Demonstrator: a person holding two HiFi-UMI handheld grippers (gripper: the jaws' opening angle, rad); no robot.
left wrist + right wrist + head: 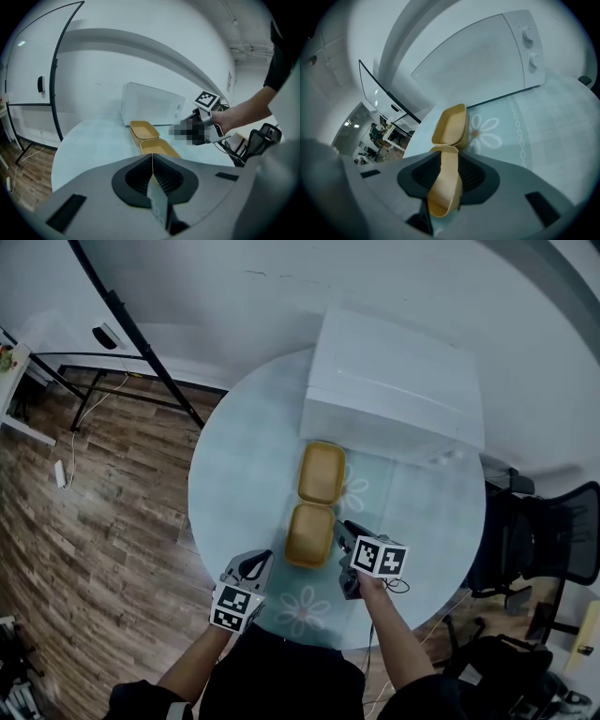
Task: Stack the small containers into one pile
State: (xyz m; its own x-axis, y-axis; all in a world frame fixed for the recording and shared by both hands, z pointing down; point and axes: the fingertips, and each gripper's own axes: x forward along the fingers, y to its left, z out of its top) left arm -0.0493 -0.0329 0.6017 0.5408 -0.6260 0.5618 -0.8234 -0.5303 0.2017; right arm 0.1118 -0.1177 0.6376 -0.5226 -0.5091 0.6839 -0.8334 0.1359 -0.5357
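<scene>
Nearest the person, the left gripper (pixel 253 568) hovers over the near edge of a round table (pixel 234 474). The left gripper view shows what the head view cannot: its ribbed black jaws are pressed together with nothing between them.

Just to the right, the right gripper (pixel 344 542) sits against the right side of the near container (pixel 310 534). Only the right gripper view makes the grip clear: the jaws are drawn narrow, pinching that container's thin side wall (pixel 445 187).

The near container is a small, shallow, mustard-yellow tray with rounded corners and a smooth matte surface. The far container (pixel 322 472), its twin, lies end to end with it, touching, near the middle of the table. Both are open and empty.

The tabletop is pale blue-green with white daisy prints (pixel 302 607).

At the far side stands a boxy white microwave (pixel 394 381); its two knobs (pixel 529 47) show only in the right gripper view.
</scene>
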